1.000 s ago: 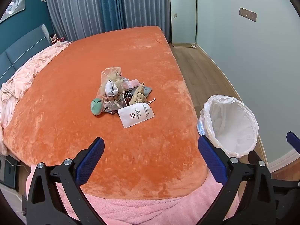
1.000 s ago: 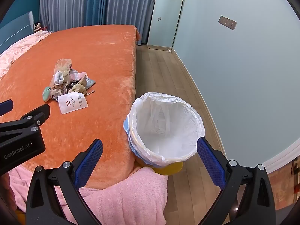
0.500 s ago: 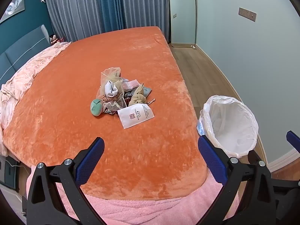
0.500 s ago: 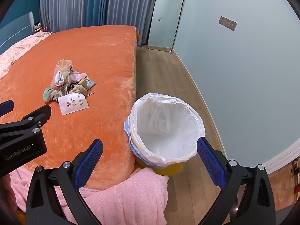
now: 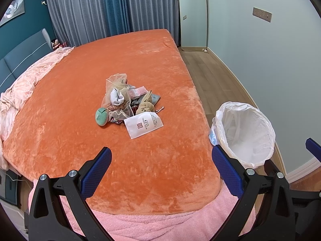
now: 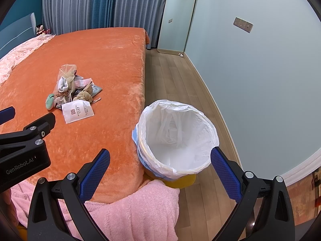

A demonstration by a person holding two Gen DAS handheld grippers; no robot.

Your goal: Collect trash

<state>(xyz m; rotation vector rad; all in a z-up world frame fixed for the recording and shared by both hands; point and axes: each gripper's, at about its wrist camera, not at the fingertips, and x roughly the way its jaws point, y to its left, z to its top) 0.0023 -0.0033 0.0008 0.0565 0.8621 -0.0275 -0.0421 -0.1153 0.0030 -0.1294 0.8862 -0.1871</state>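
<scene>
Trash pile (image 5: 128,104) a shade nearer than before; both grippers' jaws spread wide, empty, touching nothing.

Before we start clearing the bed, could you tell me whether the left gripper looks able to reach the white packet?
Probably yes: the left gripper is open, and only bare orange blanket lies between it and the white packet.

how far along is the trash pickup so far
Nothing looks done yet: the lined bin beside the bed appears empty, showing only its white bag. Nothing is in hand: the left tool and the right tool are both open and hold nothing. All of it is left: the pile of trash, with the white paper packet at its near edge, sits on the orange blanket.
</scene>
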